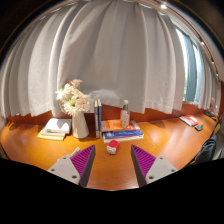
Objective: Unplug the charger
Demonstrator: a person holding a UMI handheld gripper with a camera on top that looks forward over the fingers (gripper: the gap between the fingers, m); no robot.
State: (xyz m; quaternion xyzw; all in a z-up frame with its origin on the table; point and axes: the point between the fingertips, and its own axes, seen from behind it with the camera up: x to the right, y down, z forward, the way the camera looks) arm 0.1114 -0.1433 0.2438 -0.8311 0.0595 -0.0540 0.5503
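A small white and red object, perhaps the charger, sits on the wooden desk just ahead of my fingers, in line with the gap between them. My gripper is open and empty; its two purple pads stand wide apart over the bare wood. No cable or socket can be made out.
A white vase of flowers stands beyond the left finger, with stacked books to its left. A stack of books with a bottle lies behind the object. Grey curtains hang behind. Small items lie far right.
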